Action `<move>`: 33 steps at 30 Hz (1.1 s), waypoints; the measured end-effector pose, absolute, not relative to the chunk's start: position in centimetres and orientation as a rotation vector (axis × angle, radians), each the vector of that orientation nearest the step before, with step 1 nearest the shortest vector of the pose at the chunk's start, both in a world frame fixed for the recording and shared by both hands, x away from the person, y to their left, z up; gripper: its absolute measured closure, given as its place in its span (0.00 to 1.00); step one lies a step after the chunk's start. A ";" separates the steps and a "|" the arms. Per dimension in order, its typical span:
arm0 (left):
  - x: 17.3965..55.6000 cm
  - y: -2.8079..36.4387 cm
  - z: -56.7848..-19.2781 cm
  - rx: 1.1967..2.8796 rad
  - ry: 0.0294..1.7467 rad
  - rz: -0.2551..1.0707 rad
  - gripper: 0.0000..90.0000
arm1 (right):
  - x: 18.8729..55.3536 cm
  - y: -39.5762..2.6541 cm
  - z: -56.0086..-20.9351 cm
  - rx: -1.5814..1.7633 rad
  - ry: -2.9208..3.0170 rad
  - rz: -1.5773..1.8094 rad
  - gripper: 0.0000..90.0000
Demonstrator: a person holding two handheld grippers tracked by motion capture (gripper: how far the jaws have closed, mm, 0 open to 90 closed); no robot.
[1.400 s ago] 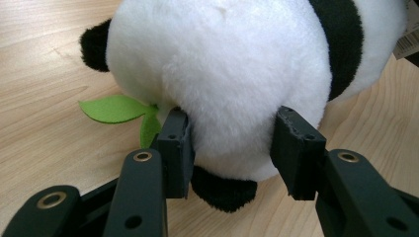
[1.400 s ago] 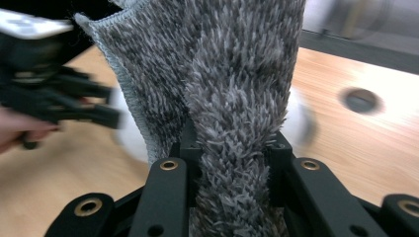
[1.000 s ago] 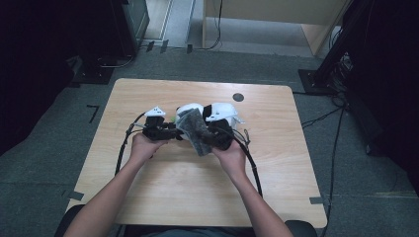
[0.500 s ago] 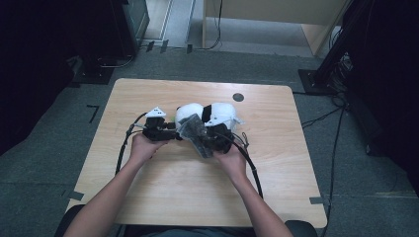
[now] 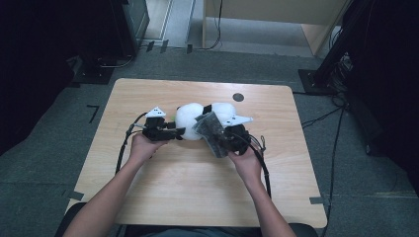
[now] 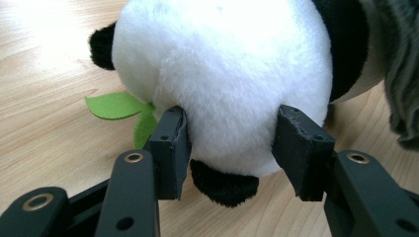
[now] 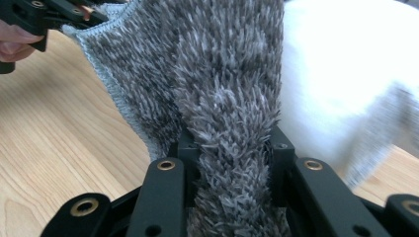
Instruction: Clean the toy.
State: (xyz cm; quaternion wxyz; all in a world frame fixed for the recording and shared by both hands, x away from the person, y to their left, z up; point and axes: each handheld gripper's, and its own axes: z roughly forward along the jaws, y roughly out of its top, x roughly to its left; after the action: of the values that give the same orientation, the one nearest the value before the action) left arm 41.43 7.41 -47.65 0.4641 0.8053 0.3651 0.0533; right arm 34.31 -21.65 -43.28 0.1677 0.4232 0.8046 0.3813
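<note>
My left gripper (image 5: 179, 132) is at about nine o'clock of the table (image 5: 148, 98), its jaws pressed into the white fur on either side of the plush panda (image 5: 190, 121). In the left gripper view the pads (image 6: 170, 145) dent the panda's round white body just above a black paw, with a green felt leaf (image 6: 116, 106) lying on the wood at ten o'clock of that grip. The panda lies near the table's centre, between my two tools. At three o'clock of it, my right gripper (image 5: 222, 143) is clenched on a bunched fold of the shaggy grey cloth (image 5: 211, 132); the cloth seems to drape against the panda, though blur hides where they meet.
</note>
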 end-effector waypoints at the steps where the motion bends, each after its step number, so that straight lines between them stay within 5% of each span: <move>1: 41.4 7.4 -47.6 1.978 0.897 0.132 0.55 | 34.2 -22.1 -43.2 1.214 2.282 1.083 0.77; 23: 41.6 7.5 -47.7 1.961 0.901 0.109 0.55 | 34.3 -28.6 -43.3 1.442 2.153 1.086 0.78; 33: 41.5 7.4 -47.6 1.961 0.909 0.112 0.54 | 34.1 -23.7 -40.7 1.252 2.224 1.237 0.78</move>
State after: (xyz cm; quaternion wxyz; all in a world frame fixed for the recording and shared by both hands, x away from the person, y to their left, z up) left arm 41.49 7.40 -47.58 0.4696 0.7999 0.3709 0.0459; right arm 34.05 -23.67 -40.70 0.1521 0.4362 0.7751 0.4312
